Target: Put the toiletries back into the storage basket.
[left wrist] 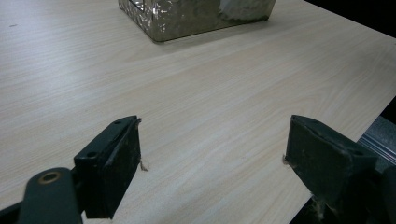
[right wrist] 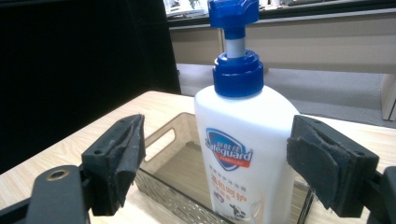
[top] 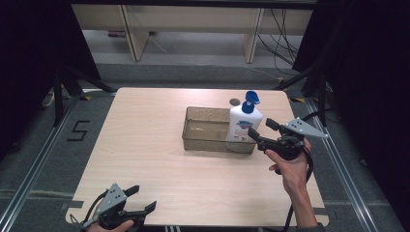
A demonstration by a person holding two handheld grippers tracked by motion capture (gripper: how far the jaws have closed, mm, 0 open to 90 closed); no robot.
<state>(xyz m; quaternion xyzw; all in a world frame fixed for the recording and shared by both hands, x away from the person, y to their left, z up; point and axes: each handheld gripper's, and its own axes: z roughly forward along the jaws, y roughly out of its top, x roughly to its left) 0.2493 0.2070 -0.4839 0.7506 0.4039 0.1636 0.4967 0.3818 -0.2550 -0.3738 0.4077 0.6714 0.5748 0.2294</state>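
The white pump bottle (top: 244,123) with the blue pump head stands upright in the right end of the clear, smoke-tinted tray (top: 207,138), which sits right of centre on the pale wooden surface (top: 145,159). The right gripper (top: 262,131) is at the tray's right side, level with the bottle's body. Its jaws stand wide, one on each side of the bottle. In the right gripper view (right wrist: 212,163) there is a clear gap between the left pad and the bottle, while the right pad sits close to its edge; I cannot tell whether that one touches. Nothing is squeezed, so the bottle rests on the tray floor by its own weight.

The left gripper (top: 143,198) waits at the near left edge of the surface, well apart from the tray. Its jaws are wide over bare wood and hold nothing.

To my eye, this is either the moment just after setting the bottle down or just before taking it up. If it has been placed, the right hand should draw straight back without brushing the bottle. If it is to be lifted, the jaws should close squarely on the body, below the pump collar.
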